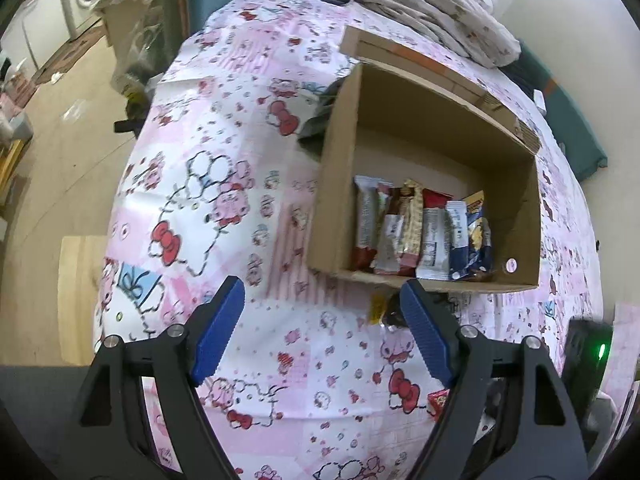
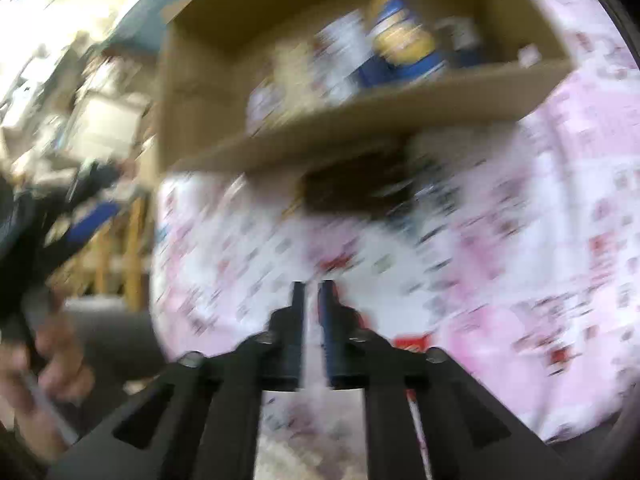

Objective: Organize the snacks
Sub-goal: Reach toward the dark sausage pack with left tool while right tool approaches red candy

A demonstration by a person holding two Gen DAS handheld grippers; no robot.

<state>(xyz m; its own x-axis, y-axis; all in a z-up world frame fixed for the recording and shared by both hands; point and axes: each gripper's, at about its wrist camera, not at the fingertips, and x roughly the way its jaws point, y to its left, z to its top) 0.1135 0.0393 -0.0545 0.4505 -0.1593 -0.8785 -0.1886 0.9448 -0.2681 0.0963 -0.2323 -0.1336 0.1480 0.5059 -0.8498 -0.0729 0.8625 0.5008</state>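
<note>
A cardboard box [image 1: 332, 184] stands on the pink cartoon-print cloth [image 1: 208, 168]. Several snack packets [image 1: 420, 232] lie in a row inside it. My left gripper [image 1: 320, 300] is open and empty, just short of the box's near wall. A dark snack with a yellow end [image 1: 384, 312] lies on the cloth before the box, by my right-hand finger. A red packet [image 1: 438, 400] lies lower right. The right wrist view is blurred. My right gripper [image 2: 311, 292] is nearly shut with nothing between its fingers, above the cloth. The box [image 2: 360, 112] and a dark snack [image 2: 356, 188] are ahead of it.
A rumpled blanket [image 1: 432, 4] lies beyond the box. A black device with a green light [image 1: 588, 348] sits at the right. The cloth's left edge drops to the floor [image 1: 68, 148]. A hand [image 2: 52, 360] and the other gripper show at the left of the right wrist view.
</note>
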